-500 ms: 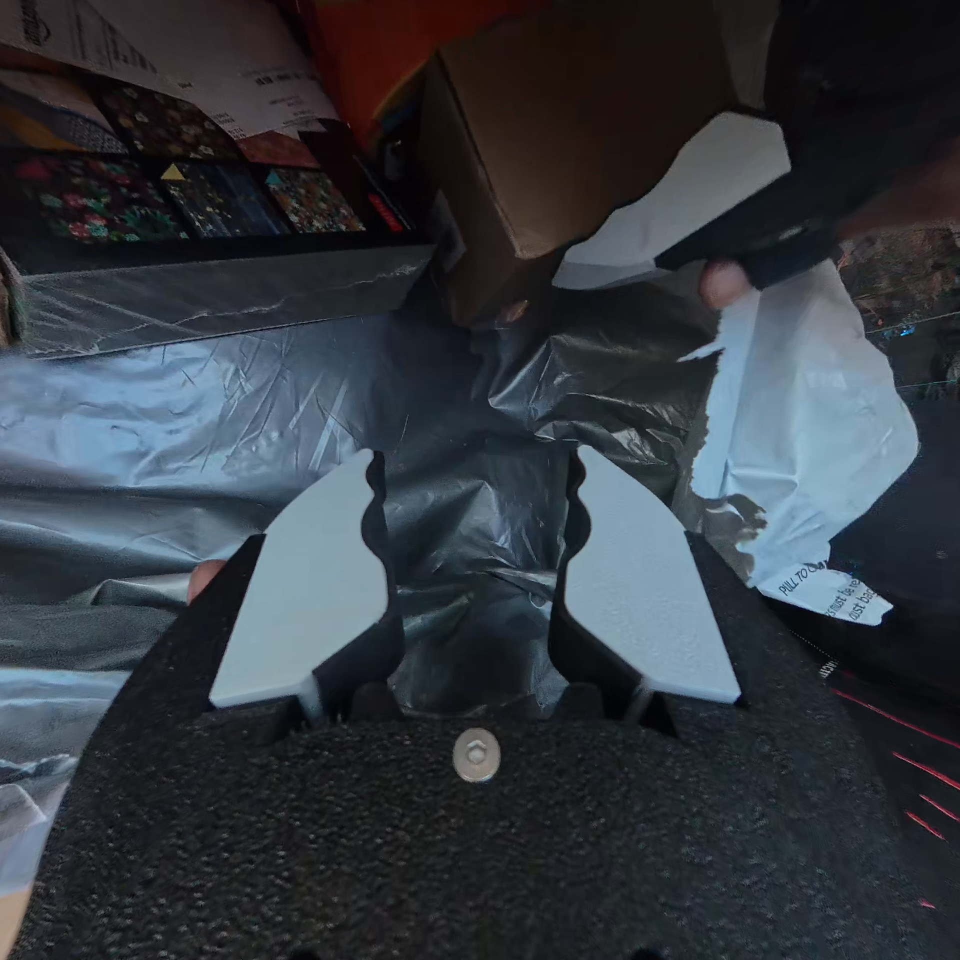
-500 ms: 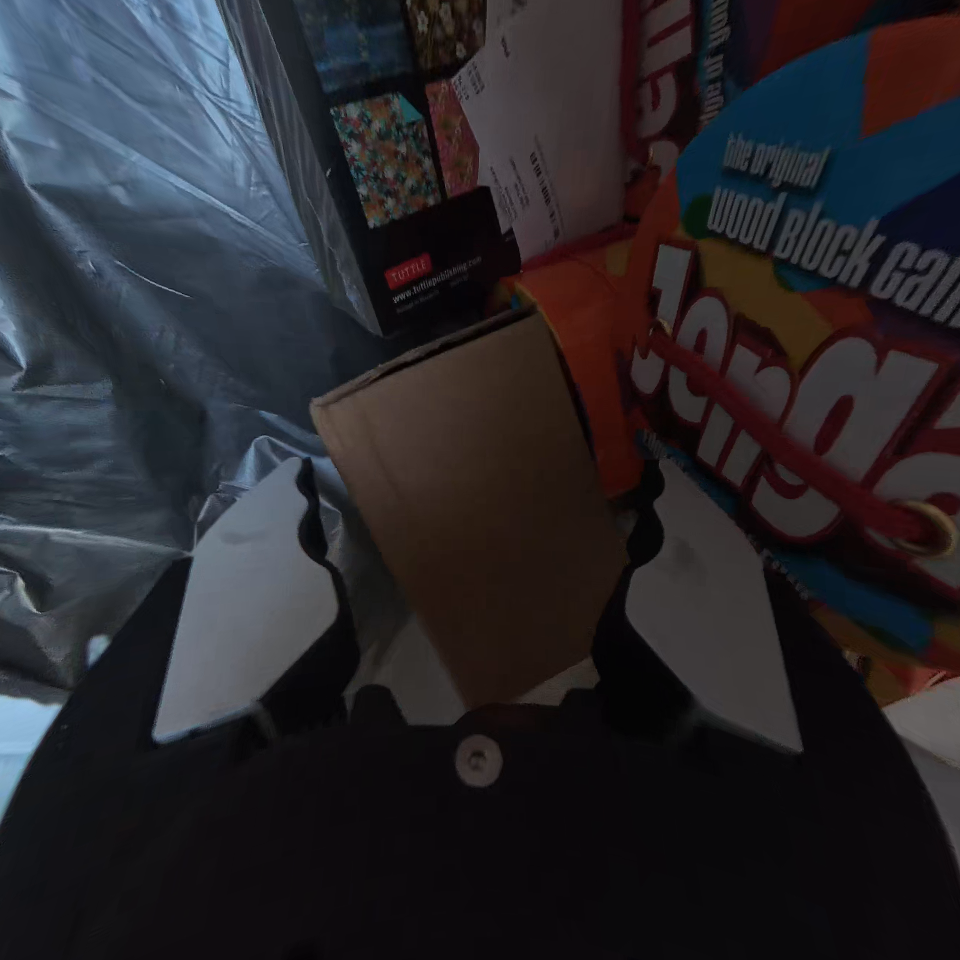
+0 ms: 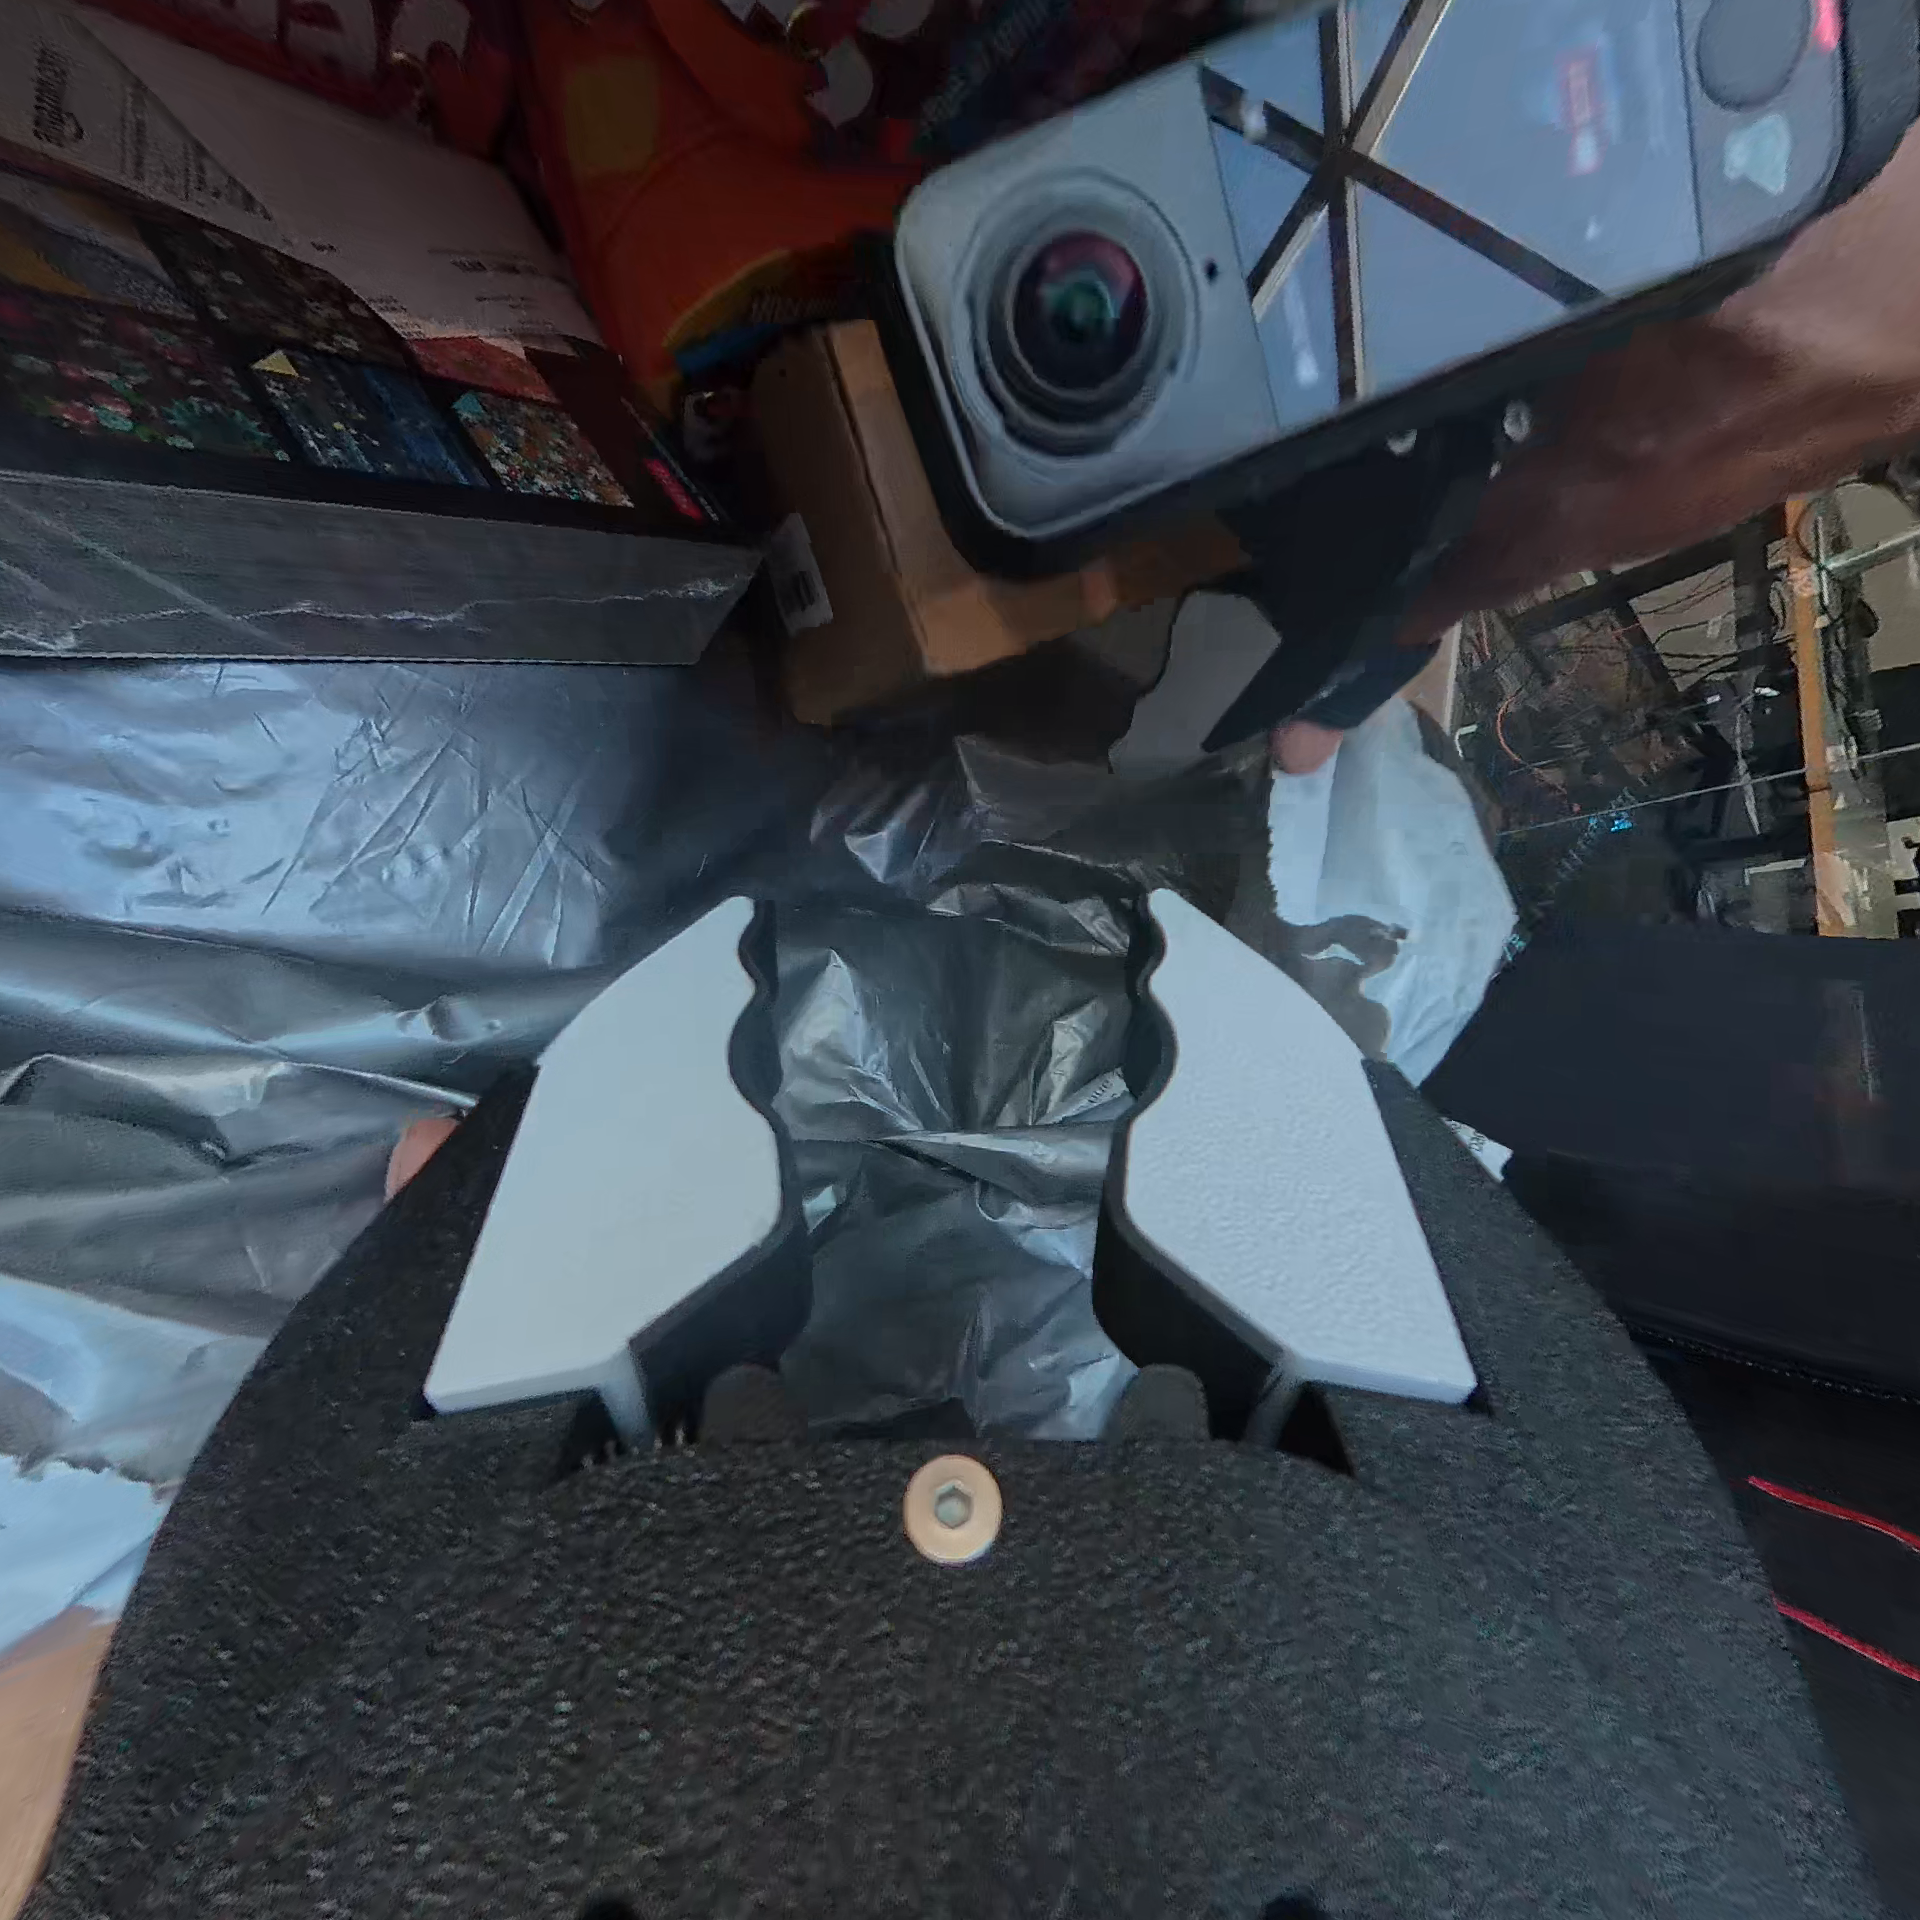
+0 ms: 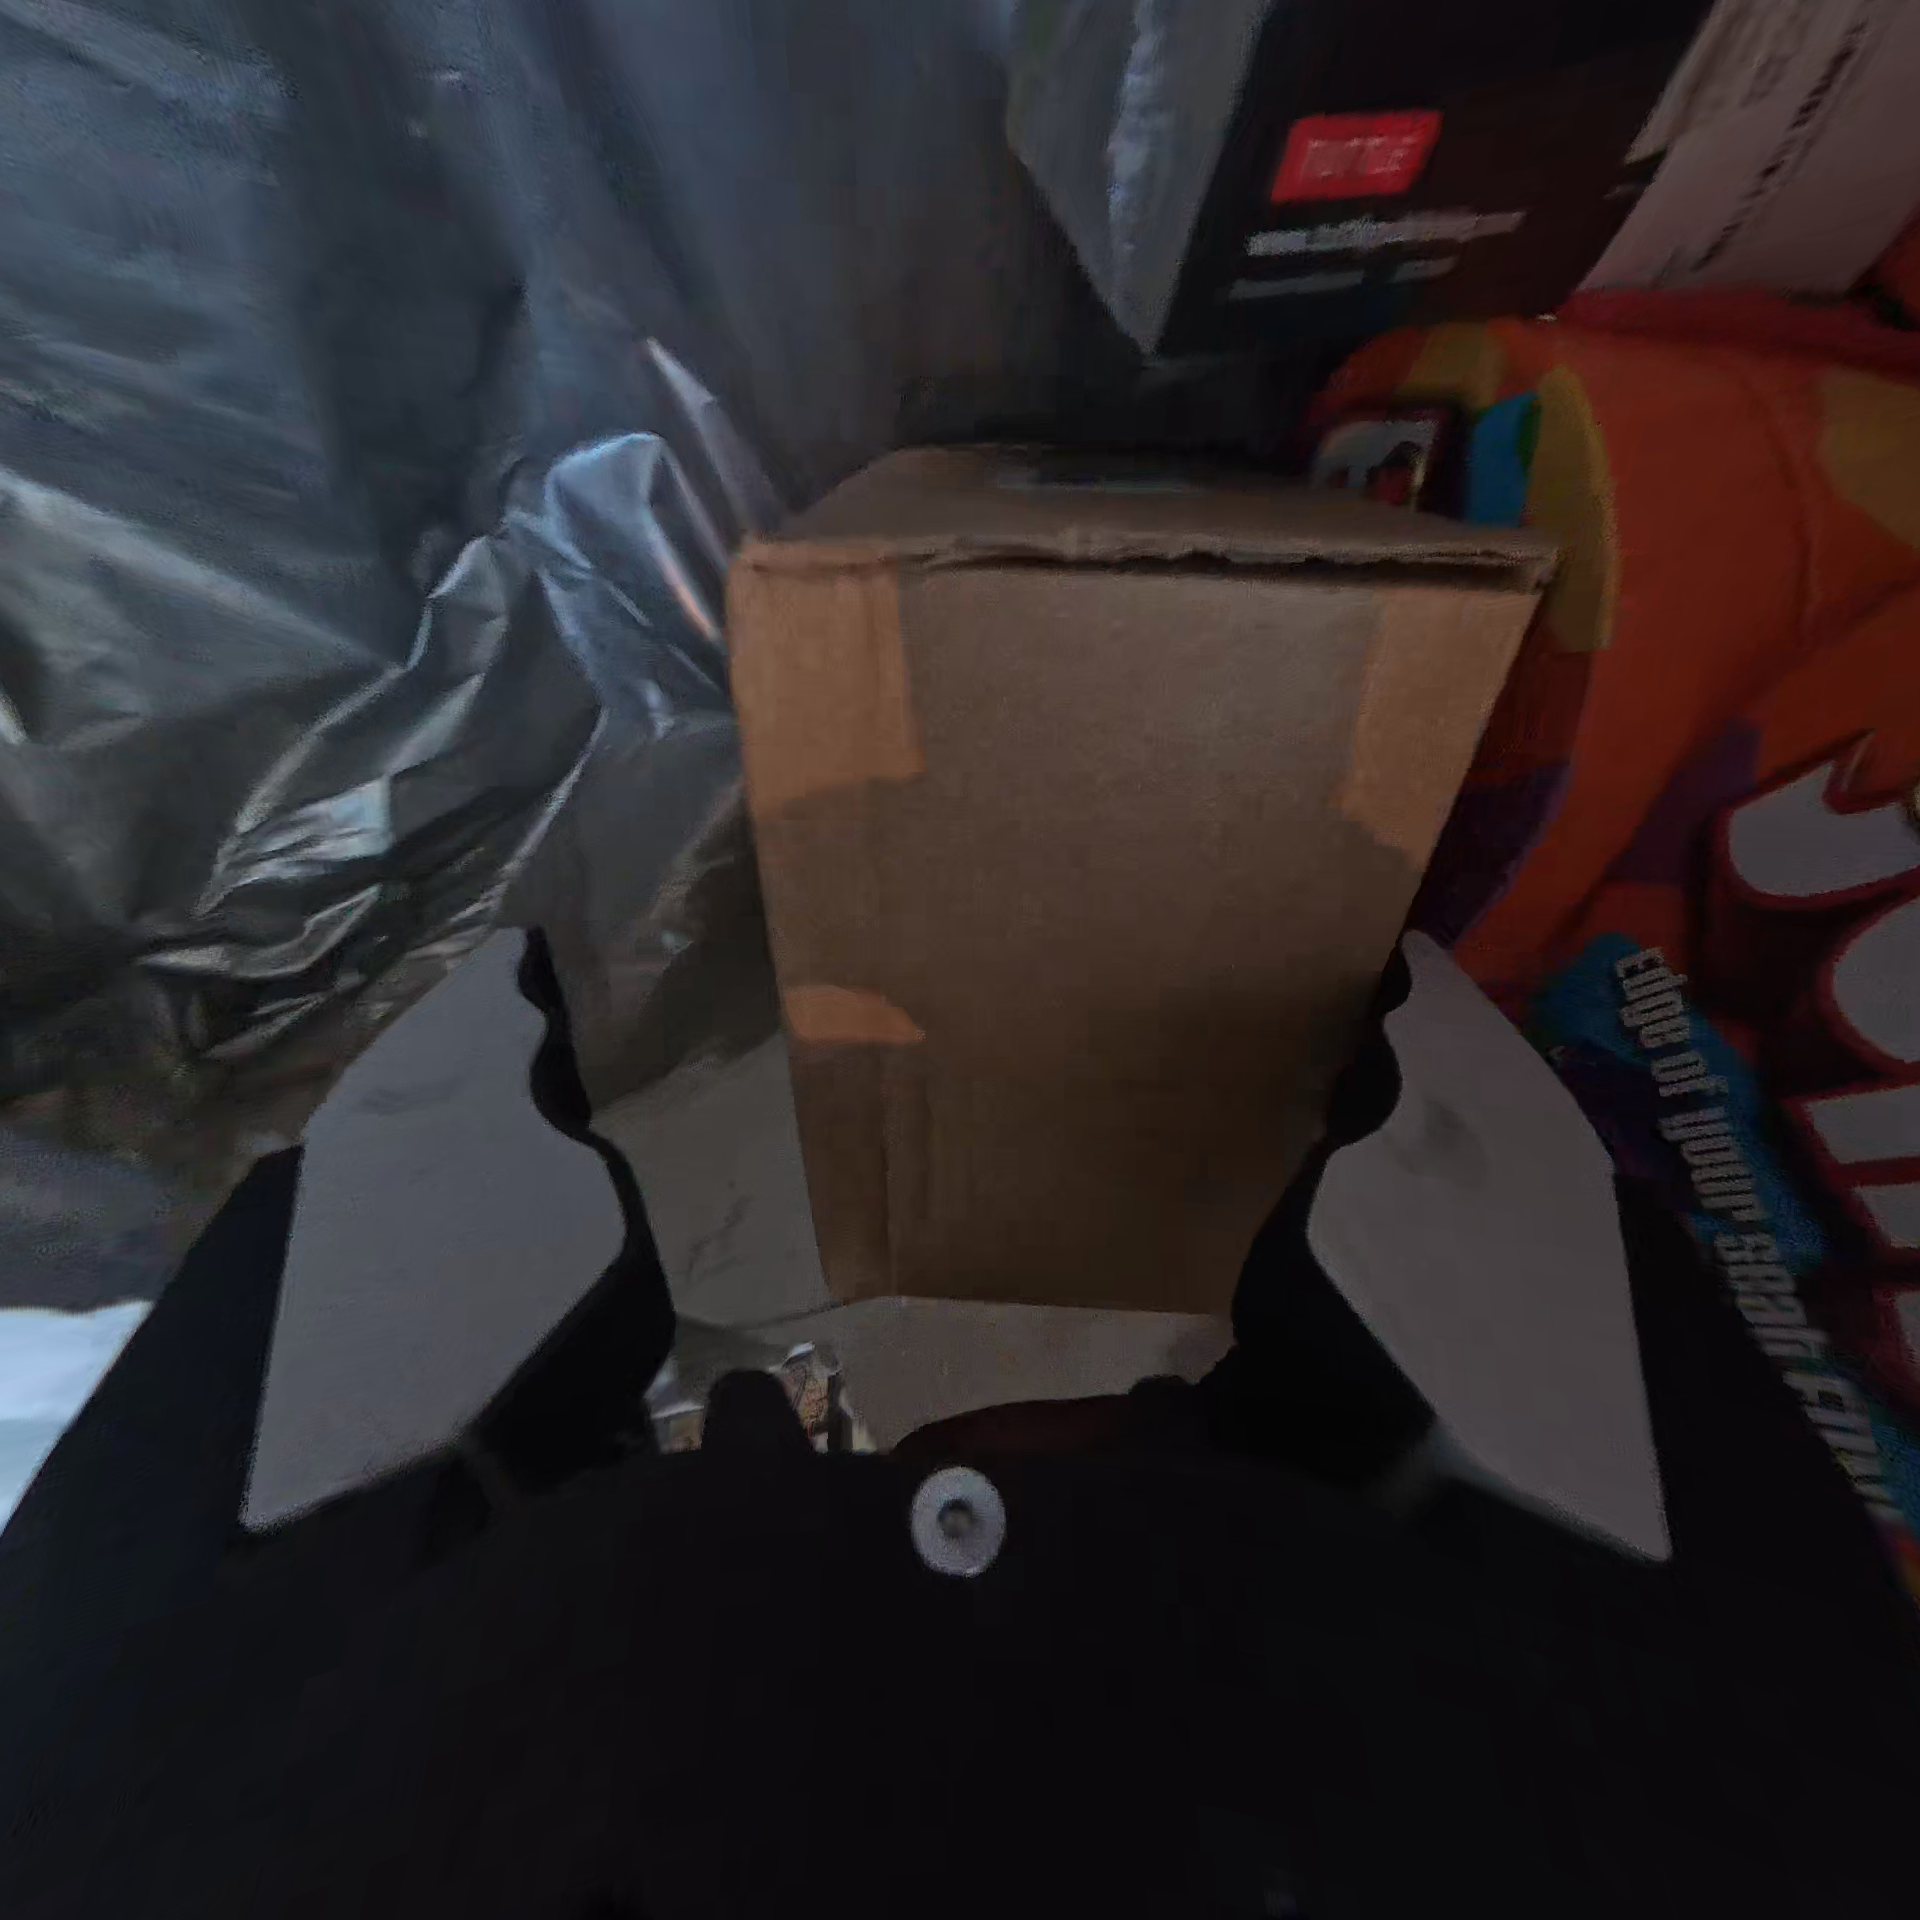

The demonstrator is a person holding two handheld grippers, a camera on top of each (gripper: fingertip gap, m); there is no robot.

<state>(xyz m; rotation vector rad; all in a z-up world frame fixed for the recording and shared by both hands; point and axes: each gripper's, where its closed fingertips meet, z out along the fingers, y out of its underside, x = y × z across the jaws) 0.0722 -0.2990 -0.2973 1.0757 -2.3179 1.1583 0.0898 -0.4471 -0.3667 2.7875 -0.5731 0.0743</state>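
— What do your left tongs (image 3: 951,925) have?
— Nothing. They are spread wide, and I see crinkly grey plastic (image 3: 956,1122) in the gap. It lies under them and runs off to the left.

— And your right tongs (image 4: 961,961)?
— They are spread wide too. A brown box (image 4: 1101,883) sits between the fingers. The right finger (image 4: 1455,1195) looks right up against the box. The left finger (image 4: 436,1174) is apart from it. I can't tell if the box is pinched.

— Where is that box?
— It lies in the grey plastic (image 4: 343,748), beside a big orange pack (image 4: 1704,675). A black box (image 4: 1382,197) stands behind it.

— Can you see it from the left side?
— Yes, the box (image 3: 883,551) is past my left tongs. The right tongs (image 3: 1216,675) reach down at it with their camera (image 3: 1081,312) on top. A hand (image 3: 1662,436) holds them. A white bag (image 3: 1392,883) lies to the right. A flat black box (image 3: 312,436) with flower squares is on the left.
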